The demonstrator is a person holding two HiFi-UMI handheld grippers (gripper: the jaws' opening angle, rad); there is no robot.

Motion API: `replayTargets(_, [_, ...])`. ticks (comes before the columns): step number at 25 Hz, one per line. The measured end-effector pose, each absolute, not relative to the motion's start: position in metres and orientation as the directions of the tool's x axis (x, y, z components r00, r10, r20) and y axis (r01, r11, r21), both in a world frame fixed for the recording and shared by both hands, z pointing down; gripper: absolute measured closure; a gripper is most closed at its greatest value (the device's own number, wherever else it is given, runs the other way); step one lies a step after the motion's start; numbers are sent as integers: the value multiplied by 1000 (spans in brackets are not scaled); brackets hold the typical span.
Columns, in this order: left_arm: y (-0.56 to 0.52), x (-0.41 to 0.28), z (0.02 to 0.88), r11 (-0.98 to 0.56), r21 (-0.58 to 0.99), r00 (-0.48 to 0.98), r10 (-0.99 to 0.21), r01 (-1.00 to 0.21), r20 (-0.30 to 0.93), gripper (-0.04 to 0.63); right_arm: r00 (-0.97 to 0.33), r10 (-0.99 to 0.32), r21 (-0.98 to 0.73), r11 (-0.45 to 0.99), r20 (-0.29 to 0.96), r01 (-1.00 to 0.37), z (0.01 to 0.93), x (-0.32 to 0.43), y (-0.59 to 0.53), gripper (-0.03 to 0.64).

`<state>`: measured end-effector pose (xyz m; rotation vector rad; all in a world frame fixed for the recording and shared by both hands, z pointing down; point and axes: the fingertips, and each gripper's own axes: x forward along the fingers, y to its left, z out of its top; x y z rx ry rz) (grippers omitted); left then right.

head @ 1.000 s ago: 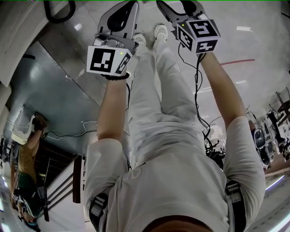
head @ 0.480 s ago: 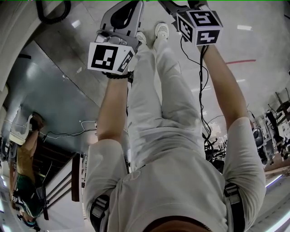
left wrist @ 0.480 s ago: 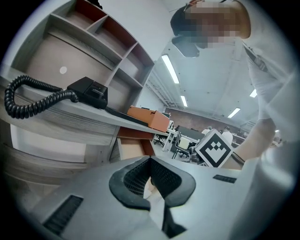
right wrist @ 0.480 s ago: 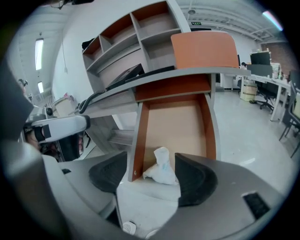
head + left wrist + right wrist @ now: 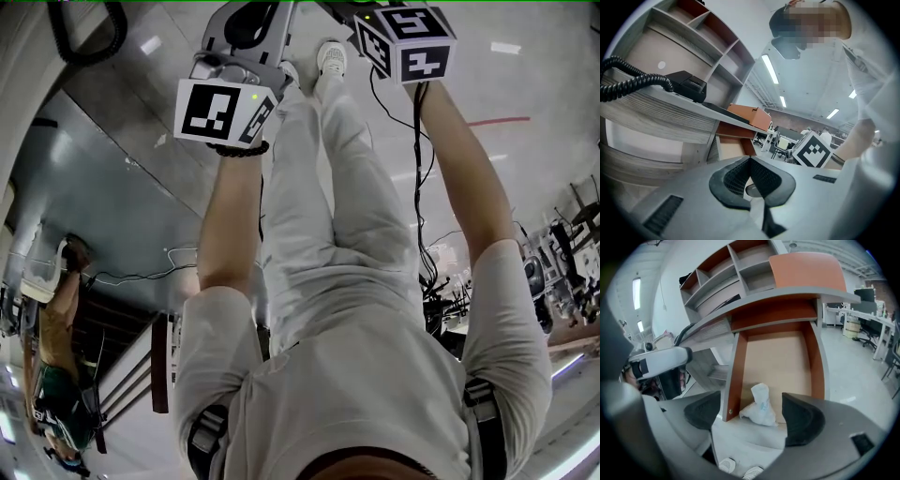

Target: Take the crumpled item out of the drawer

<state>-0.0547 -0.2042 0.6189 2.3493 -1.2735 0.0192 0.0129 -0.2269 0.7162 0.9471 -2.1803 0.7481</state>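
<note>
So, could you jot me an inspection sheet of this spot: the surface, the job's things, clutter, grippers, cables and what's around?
Surface: grey desk, its drawer pulled out.
Job's things: crumpled white item in the drawer, at its near end, close to its left wall.
Clutter: black device and orange box on the desk.
Grippers: right hand-held gripper open, jaws just opened wider, item between them untouched; left hand-held gripper shut, empty.
Cables: coiled black cord by the device; thin cable along the right arm.
Surroundings: shelves above the desk, office desks beyond.
</note>
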Motion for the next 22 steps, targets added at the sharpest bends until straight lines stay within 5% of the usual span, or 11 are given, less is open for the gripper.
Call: replayTargets(22, [-224,-53,675,-450,375,563,-775,-811,287,597,-475,-352,-203,589,806,-782,762,0,-243,204])
